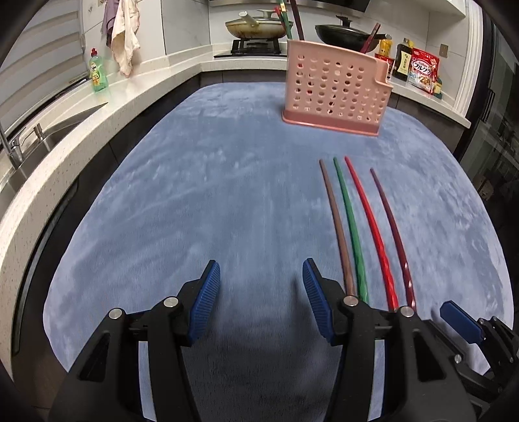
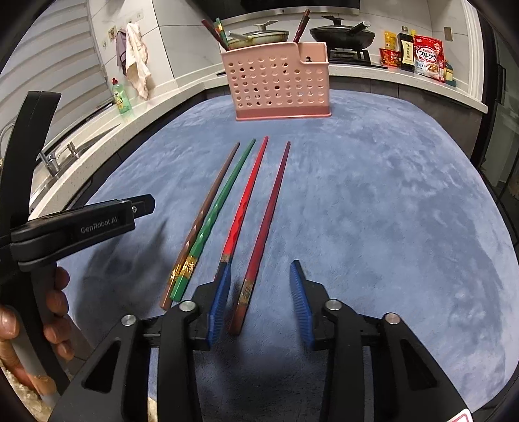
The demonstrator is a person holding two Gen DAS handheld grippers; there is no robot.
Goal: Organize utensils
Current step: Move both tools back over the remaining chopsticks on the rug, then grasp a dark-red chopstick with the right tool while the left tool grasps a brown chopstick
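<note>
Several chopsticks lie side by side on the blue mat: brown, green, red and dark maroon. My right gripper is open, low over the near ends, with the maroon chopstick's thick end between its fingers. A pink perforated utensil holder stands at the far end with a few chopsticks upright in it. My left gripper is open and empty over bare mat, left of the brown, green, red and maroon chopsticks. The holder is far ahead.
A white counter wraps the mat's left and far sides, with a sink, a green soap bottle, pans on a stove and food packets. My left gripper's body sits close on the right gripper's left.
</note>
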